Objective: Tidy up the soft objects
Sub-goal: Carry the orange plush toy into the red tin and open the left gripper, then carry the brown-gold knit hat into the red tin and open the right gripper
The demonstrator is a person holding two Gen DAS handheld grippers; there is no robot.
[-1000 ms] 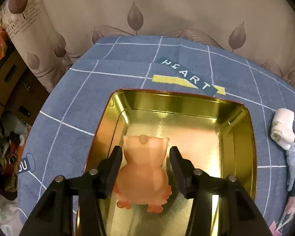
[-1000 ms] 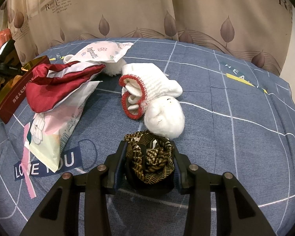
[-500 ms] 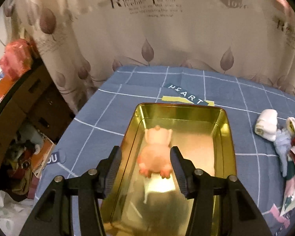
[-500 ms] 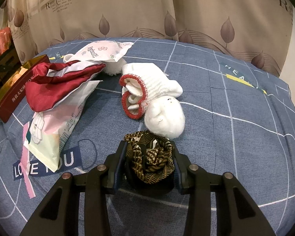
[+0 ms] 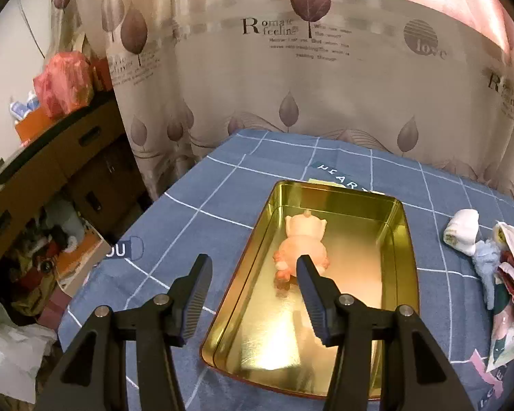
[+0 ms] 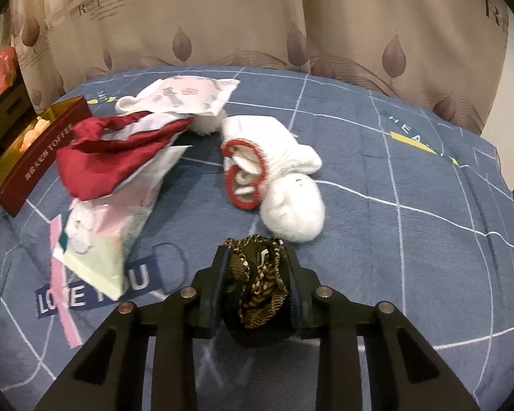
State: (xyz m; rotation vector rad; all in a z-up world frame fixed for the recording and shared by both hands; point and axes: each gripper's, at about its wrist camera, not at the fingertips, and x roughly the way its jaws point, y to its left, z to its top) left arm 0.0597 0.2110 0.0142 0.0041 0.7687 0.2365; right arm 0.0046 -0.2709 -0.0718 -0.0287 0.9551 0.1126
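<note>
Lifted back from the gold tin, the left tool is held open and empty, the pink toy left inside. A brown patterned cloth has just been clamped by the right tool; white socks and a red cloth are left unsorted on the blue-covered surface.

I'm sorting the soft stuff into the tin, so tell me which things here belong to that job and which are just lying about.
Part of the job:
- gold tin
- pink pig toy, already inside it
- brown patterned cloth, clamped in the right gripper
- white glove
- red cloth

Just lying about:
- cardboard boxes
- leaf-print curtain
- blue checked bedsheet
</note>
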